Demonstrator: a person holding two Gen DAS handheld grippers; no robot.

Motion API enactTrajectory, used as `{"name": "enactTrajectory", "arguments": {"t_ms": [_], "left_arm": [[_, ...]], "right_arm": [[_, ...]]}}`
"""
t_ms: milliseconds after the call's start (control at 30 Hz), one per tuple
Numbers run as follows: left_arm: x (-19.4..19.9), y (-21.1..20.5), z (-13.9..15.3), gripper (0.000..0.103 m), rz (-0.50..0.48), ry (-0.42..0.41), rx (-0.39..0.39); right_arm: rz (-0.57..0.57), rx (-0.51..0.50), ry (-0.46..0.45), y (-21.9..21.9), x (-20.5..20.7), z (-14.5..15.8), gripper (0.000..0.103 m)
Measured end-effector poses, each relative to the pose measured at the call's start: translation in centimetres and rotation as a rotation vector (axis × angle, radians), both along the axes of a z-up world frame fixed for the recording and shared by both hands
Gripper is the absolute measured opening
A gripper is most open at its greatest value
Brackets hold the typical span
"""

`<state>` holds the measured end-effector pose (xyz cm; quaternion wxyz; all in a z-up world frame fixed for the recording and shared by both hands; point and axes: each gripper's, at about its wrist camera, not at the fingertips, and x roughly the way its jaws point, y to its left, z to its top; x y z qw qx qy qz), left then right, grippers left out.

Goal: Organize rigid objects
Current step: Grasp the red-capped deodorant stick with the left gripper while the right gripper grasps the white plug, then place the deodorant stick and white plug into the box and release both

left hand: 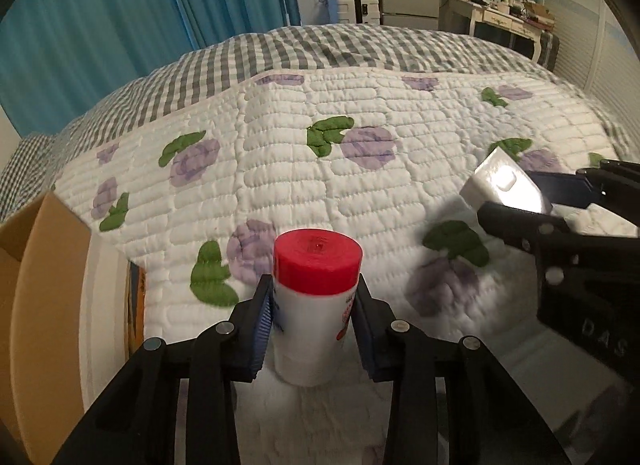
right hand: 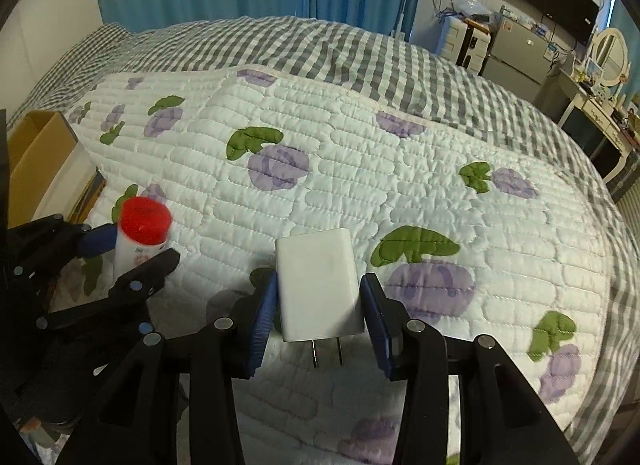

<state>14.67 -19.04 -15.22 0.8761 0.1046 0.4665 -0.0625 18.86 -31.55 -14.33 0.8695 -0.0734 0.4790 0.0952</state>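
My left gripper (left hand: 314, 325) is shut on a white bottle with a red cap (left hand: 314, 297), held upright above the quilt. It also shows at the left of the right wrist view (right hand: 140, 233). My right gripper (right hand: 320, 317) is shut on a white plug-in charger (right hand: 318, 289), its two prongs pointing toward the camera. The charger and right gripper also show at the right of the left wrist view (left hand: 500, 185). Both objects are held above the floral quilt (right hand: 360, 185).
An open cardboard box (left hand: 44, 265) stands at the left edge of the bed, also seen in the right wrist view (right hand: 36, 153). A grey checked blanket (left hand: 320, 49) covers the far bed. Blue curtains, a fridge and a dressing table stand beyond.
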Motion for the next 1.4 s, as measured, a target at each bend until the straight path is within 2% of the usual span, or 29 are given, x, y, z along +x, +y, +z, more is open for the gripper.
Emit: {"name": "enactTrajectory", "arguments": {"t_ms": [267,767,867,1133,1400], "left_arm": [[-3.2,1.8,2.5,0.036,-0.004,-0.005,-0.05],[-10.2,8.1,10.7,0.036,0.003,-0.126,-0.13],[-11.5,10.0,12.7,0.036,0.018,-0.161,-0.148],[-14.0,15.8,17.4,0.036,0.06,-0.272,-0.157],[-13.9,21.4,19.9,0.036,0.101,-0.339,-0.164]], "right_arm": [[-0.039,-0.026,-0.054,0.2,-3.3,2.8,0.042],[-0.052,-0.068,-0.128,6.2,-10.9,7.8,0.042],[-0.04,-0.076,-0.147,7.9,-12.4,9.7,0.042],[0.019,-0.1,-0.264,13.9,-15.1,17.1,0.042],[0.105,-0.083,-0.33,20.7,-15.6,20.8,0.042]]}}
